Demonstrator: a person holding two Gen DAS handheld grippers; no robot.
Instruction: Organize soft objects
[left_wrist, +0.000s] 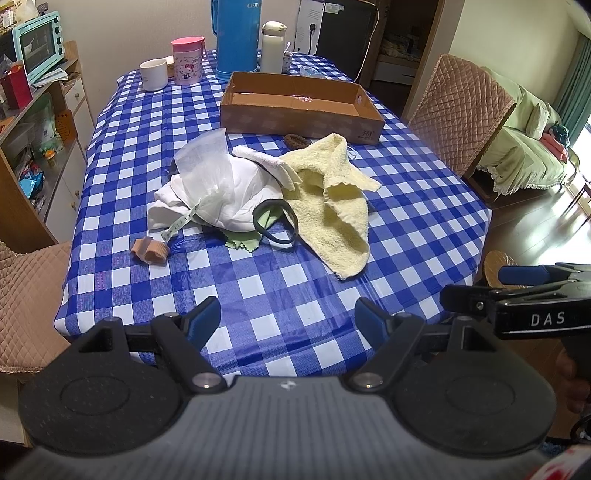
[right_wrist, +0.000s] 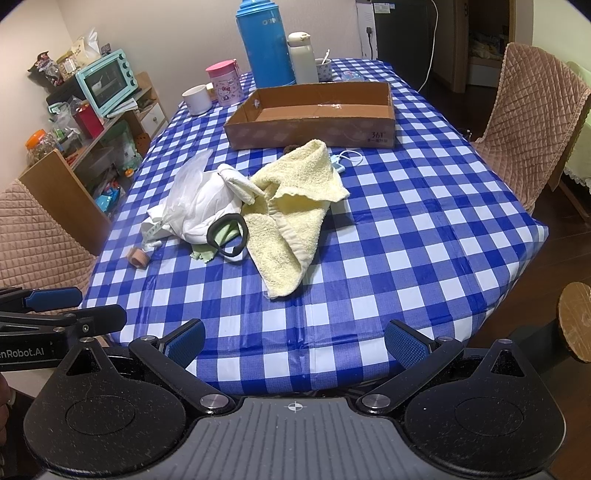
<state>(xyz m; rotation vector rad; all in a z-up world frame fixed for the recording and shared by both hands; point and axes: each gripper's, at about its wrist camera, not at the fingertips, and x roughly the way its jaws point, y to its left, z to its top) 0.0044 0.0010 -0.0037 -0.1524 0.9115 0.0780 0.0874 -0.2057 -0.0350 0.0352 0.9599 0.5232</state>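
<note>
Terry-cloth and cotton lie heaped in front of the empty cardboard box: left of it the white cloth bundle, then the black band, then the yellow towel. Left gripper and right gripper hang nearer, fingers spread, empty. Nothing looks sorted; next comes reaching forward to pinch one piece.

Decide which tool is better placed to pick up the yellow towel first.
Probably right: the yellow towel lies almost straight ahead of the open right tool, while from the open left tool it sits off to the right.
</note>
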